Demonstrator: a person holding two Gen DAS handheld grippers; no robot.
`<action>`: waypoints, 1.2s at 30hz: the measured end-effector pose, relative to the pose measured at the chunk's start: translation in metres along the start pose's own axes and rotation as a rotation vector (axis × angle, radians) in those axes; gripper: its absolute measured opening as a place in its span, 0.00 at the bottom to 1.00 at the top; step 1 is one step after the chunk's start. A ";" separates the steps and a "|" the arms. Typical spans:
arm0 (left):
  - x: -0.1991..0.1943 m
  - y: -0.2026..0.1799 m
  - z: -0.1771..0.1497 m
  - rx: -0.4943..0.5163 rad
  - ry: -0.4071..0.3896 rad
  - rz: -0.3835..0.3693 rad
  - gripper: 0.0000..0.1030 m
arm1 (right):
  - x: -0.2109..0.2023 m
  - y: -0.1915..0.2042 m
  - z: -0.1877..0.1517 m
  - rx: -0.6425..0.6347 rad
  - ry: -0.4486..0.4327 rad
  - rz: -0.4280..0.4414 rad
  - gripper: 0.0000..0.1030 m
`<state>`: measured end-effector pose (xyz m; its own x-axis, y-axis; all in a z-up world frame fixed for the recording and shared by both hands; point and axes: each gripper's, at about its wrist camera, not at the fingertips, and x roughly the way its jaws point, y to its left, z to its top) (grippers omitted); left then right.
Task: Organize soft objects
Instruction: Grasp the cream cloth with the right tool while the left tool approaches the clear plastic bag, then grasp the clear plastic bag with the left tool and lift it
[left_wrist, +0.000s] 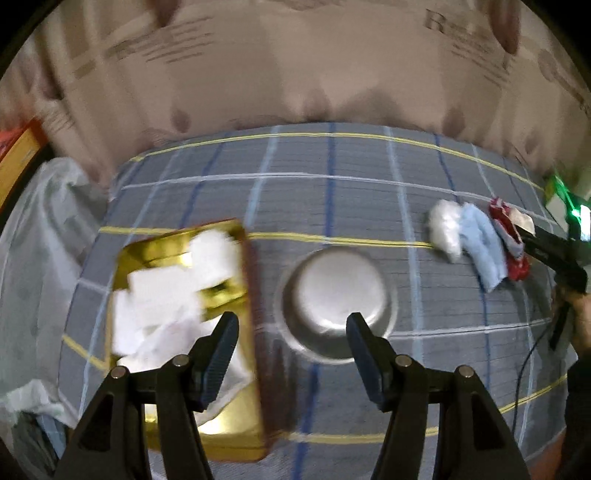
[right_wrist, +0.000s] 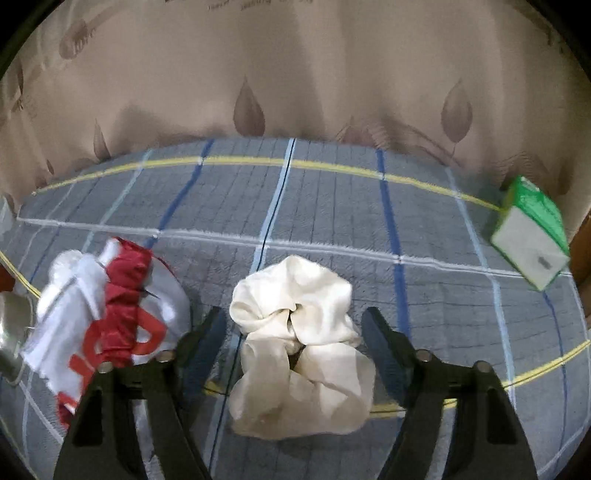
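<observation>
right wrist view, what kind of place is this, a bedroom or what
Probably a bedroom or other home room: the work surface looks like a bed under a grey checked quilt, a leaf-patterned curtain hangs right behind it, and a cream cloth lies on top.

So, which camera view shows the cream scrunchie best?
The right wrist view: the cream scrunchie fills its centre, between the open fingers of the right claw. In the left wrist view only a small cream bit shows at the right edge.
</observation>
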<state>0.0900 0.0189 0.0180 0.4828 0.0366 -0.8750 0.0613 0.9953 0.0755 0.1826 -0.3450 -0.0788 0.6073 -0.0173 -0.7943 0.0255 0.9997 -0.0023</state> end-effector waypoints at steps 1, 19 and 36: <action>0.004 -0.011 0.004 0.022 0.000 -0.008 0.60 | 0.003 -0.001 -0.001 0.000 0.010 0.004 0.38; 0.071 -0.141 0.053 0.197 0.028 -0.182 0.60 | -0.053 -0.033 -0.080 0.098 -0.022 0.055 0.19; 0.134 -0.165 0.083 0.131 0.106 -0.202 0.60 | -0.051 -0.037 -0.079 0.112 -0.023 0.075 0.22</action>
<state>0.2177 -0.1480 -0.0720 0.3559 -0.1453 -0.9232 0.2627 0.9636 -0.0504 0.0876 -0.3793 -0.0860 0.6291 0.0558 -0.7753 0.0671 0.9898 0.1257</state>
